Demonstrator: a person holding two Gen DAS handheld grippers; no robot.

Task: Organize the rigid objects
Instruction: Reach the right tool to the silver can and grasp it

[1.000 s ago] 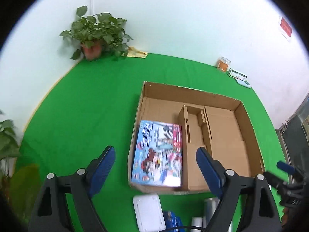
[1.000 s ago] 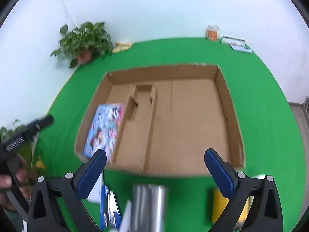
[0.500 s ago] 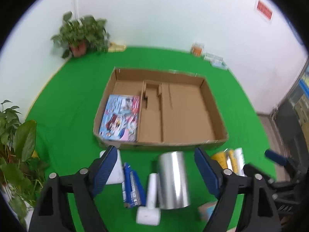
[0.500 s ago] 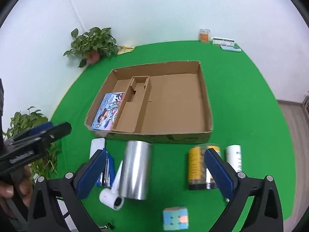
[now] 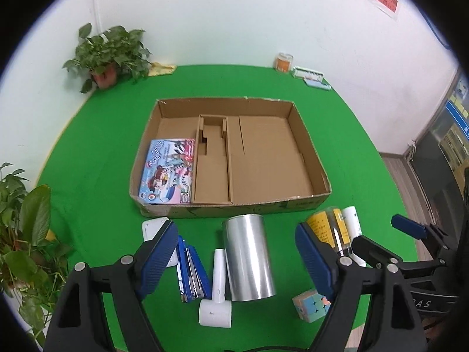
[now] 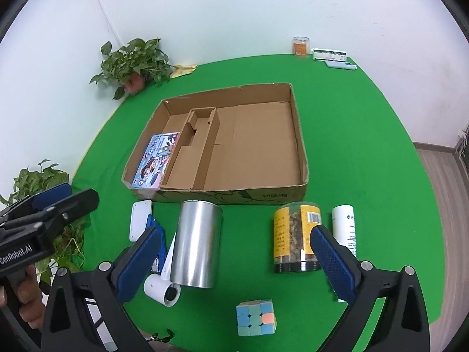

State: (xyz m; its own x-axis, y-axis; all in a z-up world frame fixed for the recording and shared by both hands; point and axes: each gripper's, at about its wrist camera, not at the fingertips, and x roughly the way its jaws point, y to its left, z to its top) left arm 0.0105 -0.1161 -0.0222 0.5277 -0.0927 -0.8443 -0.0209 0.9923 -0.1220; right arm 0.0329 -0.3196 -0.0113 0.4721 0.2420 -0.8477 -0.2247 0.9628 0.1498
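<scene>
An open cardboard box (image 5: 234,209) with dividers holds a colourful book (image 5: 168,174) in its left compartment. On the green table in front of it lie a silver can (image 5: 249,258), a white roller (image 5: 218,299), a blue stapler (image 5: 190,270), a flat white case (image 5: 152,226), a yellow-labelled jar (image 6: 293,237), a white bottle (image 6: 344,226) and a puzzle cube (image 6: 255,316). My left gripper (image 5: 235,227) hangs open above the can and stapler, holding nothing. My right gripper (image 6: 235,231) is open too, above the gap between the can (image 6: 198,243) and the jar.
A potted plant (image 5: 108,55) stands in the far left corner and another leafy plant (image 5: 23,220) at the table's left edge. An orange jar (image 5: 283,62) and small boxes (image 5: 309,74) sit by the back wall. The table's right edge drops to wooden floor (image 6: 439,182).
Both grippers have pulled back from over the box towards the table's near side, bringing the row of loose objects into view. Both jaws stayed open and empty.
</scene>
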